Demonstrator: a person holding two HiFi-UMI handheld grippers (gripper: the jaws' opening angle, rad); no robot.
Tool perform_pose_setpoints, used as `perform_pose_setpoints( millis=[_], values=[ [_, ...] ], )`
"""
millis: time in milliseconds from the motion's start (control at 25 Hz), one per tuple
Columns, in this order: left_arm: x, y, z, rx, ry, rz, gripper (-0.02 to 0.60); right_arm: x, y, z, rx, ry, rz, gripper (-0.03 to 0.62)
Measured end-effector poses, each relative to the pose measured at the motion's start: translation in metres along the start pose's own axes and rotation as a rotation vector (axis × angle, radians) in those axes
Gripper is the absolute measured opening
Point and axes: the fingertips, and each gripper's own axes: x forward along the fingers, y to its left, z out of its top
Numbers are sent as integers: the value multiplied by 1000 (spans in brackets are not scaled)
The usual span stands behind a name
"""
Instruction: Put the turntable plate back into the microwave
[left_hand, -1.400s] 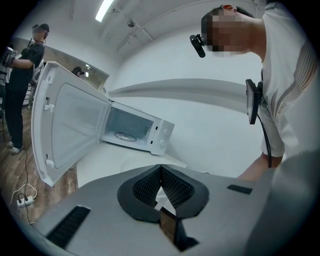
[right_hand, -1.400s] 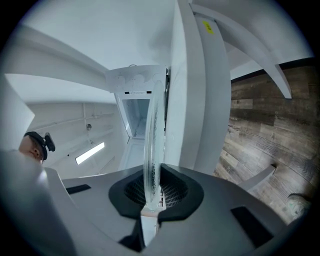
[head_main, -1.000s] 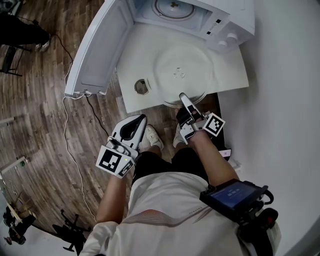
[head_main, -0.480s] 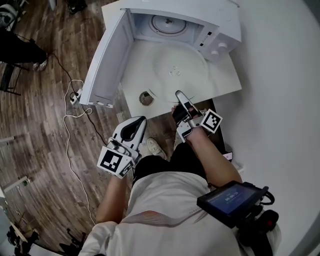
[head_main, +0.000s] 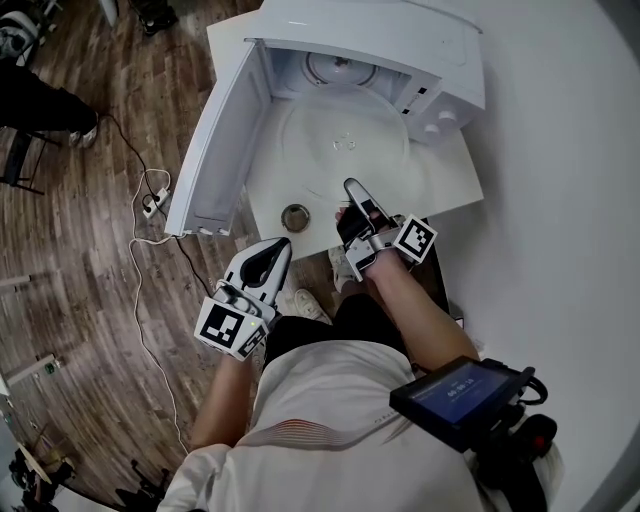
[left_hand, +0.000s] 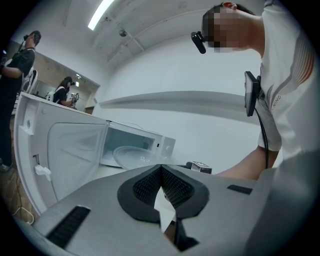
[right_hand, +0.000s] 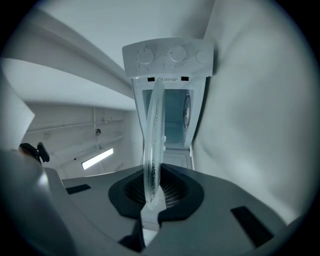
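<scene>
The clear glass turntable plate (head_main: 345, 140) hangs above the white table, its far edge at the mouth of the open microwave (head_main: 420, 40). My right gripper (head_main: 352, 190) is shut on the plate's near rim. In the right gripper view the plate (right_hand: 152, 130) stands edge-on between the pads, with the microwave cavity (right_hand: 172, 120) straight ahead. My left gripper (head_main: 270, 255) is shut and empty, low in front of the table's near edge. From the left gripper view (left_hand: 161, 167) the plate (left_hand: 132, 155) shows in front of the microwave (left_hand: 135, 142).
The microwave door (head_main: 215, 140) is swung out to the left, over the table's left edge. A roller ring (head_main: 340, 68) lies on the cavity floor. A small round metal piece (head_main: 295, 215) sits on the table (head_main: 450, 190) near its front edge. A cable (head_main: 145, 250) trails on the wood floor.
The right gripper has lifted the plate off the table and carried it toward the microwave opening. The left gripper has stayed low and shut, shifting only slightly.
</scene>
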Motion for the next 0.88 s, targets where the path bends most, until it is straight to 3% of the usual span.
perform_pose_setpoints(
  millis=[360, 880],
  values=[
    [9, 4, 12, -3, -7, 9, 9, 34, -5, 10, -12, 25, -8, 26],
    [28, 31, 5, -42, 3, 80, 9, 95, -35, 45, 12, 22, -39, 26]
  ],
)
